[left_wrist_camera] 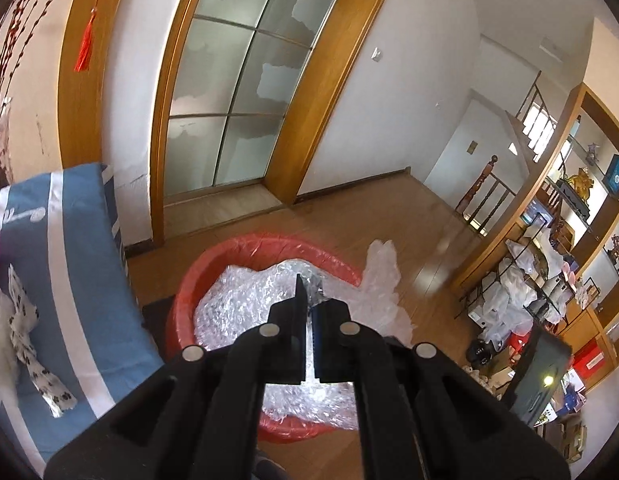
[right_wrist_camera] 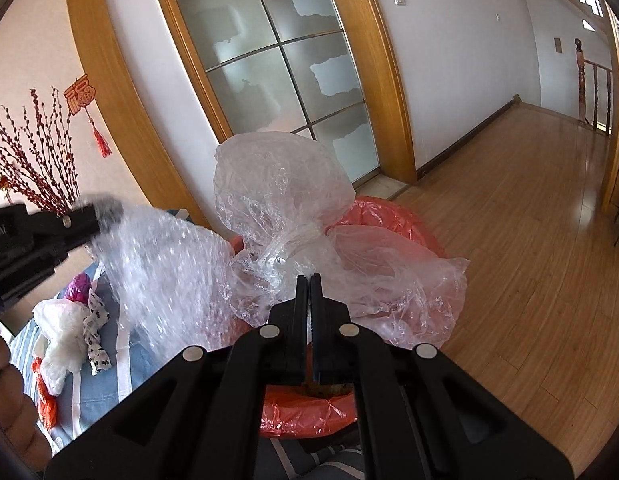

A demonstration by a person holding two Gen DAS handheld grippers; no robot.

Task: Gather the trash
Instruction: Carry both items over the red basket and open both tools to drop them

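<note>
Both claws are clamped on trash, left gripper (left_wrist_camera: pixel 308 286) on bubble wrap (left_wrist_camera: pixel 245 300), right gripper (right_wrist_camera: pixel 308 280) on clear plastic film (right_wrist_camera: pixel 281 192), above the red-lined bin (left_wrist_camera: pixel 189 288); lower well inside before letting go.

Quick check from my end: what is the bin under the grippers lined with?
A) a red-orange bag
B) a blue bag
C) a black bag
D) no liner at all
A: a red-orange bag lines the rim of the bin, with the bubble wrap hanging into it from the left gripper and the clear plastic bag above it in the right gripper.
</note>
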